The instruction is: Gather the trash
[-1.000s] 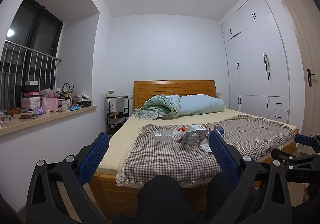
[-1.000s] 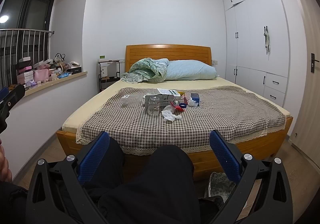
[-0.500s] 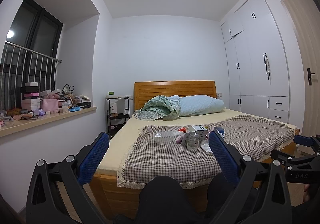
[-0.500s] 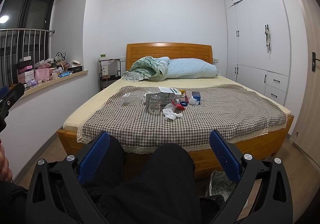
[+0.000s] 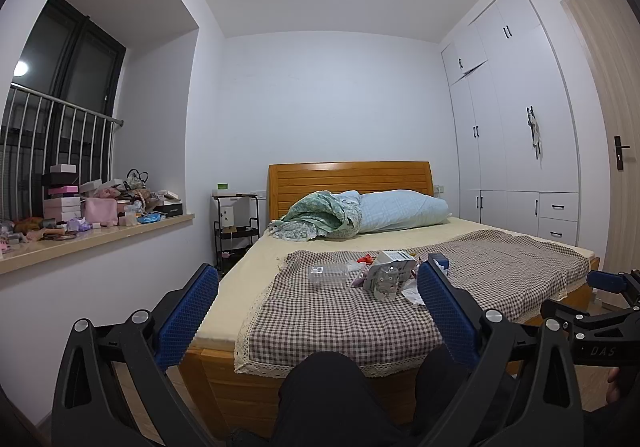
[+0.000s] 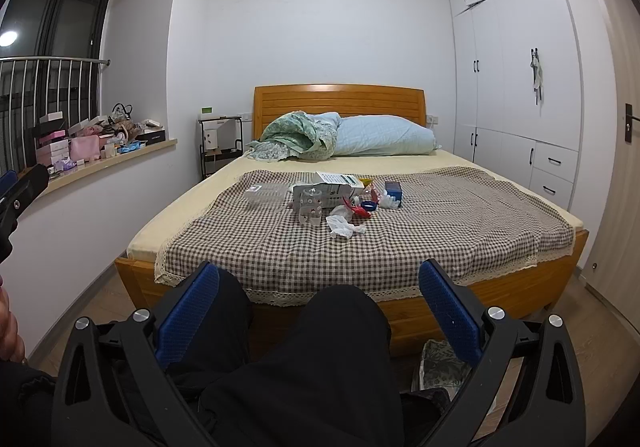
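Trash lies in a loose heap on the checked cloth (image 6: 440, 223) in the middle of the bed: a white carton (image 6: 336, 187), a clear plastic bottle (image 6: 310, 209), a clear plastic box (image 6: 260, 193), crumpled tissue (image 6: 342, 227), a red wrapper (image 6: 360, 210) and a small blue box (image 6: 393, 189). The left wrist view shows the same carton (image 5: 390, 261) and clear box (image 5: 326, 274). Well short of the bed, my left gripper (image 5: 318, 307) is open and empty over a person's dark trouser legs. My right gripper (image 6: 318, 307) is likewise open with nothing between its fingers.
A wooden bed frame (image 6: 480, 299) faces me, with a pillow (image 6: 380, 135) and green blanket (image 6: 298, 137) at the headboard. A cluttered window ledge (image 6: 104, 155) runs along the left wall, white wardrobes (image 6: 516, 87) stand on the right, and a patterned bag (image 6: 442, 367) lies on the floor.
Both views have tilted slightly, so the bed sits a little differently in frame. Both grippers stay open and nothing was picked up.
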`<state>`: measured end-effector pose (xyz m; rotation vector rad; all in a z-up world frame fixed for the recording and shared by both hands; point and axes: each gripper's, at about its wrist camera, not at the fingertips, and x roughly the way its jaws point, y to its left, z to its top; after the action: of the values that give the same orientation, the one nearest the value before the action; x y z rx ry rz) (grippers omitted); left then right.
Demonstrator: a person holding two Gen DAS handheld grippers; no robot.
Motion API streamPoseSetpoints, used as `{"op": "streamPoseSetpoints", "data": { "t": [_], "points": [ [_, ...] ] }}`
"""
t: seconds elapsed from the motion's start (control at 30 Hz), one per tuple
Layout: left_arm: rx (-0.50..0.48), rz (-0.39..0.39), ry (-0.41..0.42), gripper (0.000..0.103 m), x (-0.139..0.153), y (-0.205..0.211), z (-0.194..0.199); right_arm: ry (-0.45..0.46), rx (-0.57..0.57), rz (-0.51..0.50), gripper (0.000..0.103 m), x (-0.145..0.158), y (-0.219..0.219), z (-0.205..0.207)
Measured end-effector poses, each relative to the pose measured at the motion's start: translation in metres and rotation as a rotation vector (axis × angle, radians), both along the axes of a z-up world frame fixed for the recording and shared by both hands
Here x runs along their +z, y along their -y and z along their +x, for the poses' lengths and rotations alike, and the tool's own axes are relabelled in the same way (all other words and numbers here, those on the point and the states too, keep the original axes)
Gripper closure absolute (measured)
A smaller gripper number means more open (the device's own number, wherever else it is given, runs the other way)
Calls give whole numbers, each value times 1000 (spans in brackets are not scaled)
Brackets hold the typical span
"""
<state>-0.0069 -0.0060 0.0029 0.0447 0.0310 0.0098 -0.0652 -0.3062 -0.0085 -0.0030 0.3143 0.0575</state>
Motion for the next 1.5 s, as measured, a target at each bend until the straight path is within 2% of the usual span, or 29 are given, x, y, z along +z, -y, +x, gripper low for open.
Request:
{"op": "streamPoseSetpoints", "data": {
  "t": [1.13,1.5],
  "points": [
    [-4,1,-10,7,-5,1,4,-12,2,1,6,-1,2,1],
    [27,31,-37,7,-14,1,37,-57,-3,13,6,-7,5,28]
  ]
}}
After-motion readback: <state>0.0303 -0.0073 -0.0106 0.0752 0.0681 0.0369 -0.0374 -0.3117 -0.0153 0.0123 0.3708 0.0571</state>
